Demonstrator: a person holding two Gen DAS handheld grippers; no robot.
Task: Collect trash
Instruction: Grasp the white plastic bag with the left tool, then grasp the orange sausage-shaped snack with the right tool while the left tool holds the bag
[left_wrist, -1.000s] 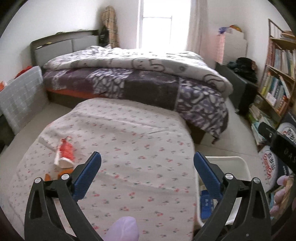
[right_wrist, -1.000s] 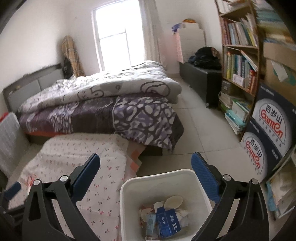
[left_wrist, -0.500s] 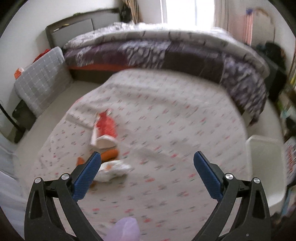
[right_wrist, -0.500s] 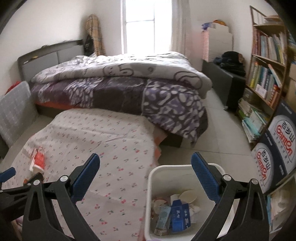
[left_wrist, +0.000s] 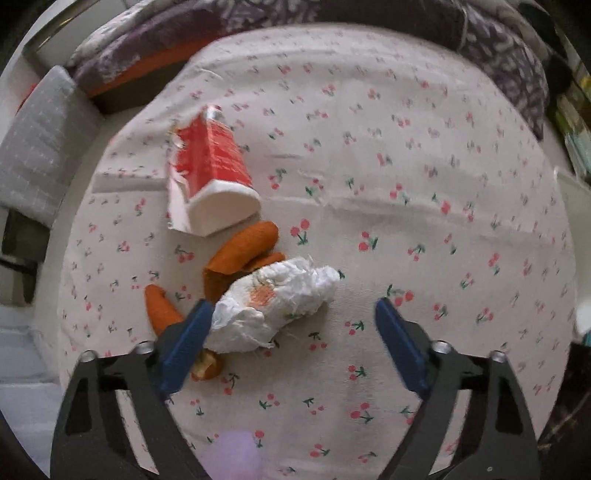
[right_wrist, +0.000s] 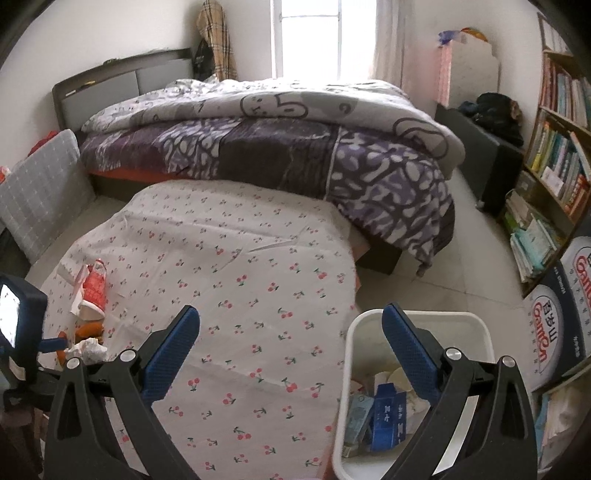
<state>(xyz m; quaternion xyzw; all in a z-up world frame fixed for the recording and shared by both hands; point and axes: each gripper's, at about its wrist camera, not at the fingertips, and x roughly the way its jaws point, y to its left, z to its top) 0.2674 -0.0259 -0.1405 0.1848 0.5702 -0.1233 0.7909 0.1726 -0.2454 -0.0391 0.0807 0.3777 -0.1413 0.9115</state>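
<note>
Left claw (left_wrist: 293, 319) open above crumpled white tissue (left_wrist: 277, 302), jaws just closing, left pad beside tissue, right pad well apart; tissue on cherry-print cloth (left_wrist: 424, 177) near orange peels (left_wrist: 240, 251) and red carton (left_wrist: 210, 166); right claw (right_wrist: 291, 341) open, empty, beside white bin (right_wrist: 476, 328).

The orange peel (left_wrist: 207, 367) is partly hidden behind the left gripper's finger (left_wrist: 184, 350). The bin (right_wrist: 476, 328) is cut off by the lower edge.
</note>
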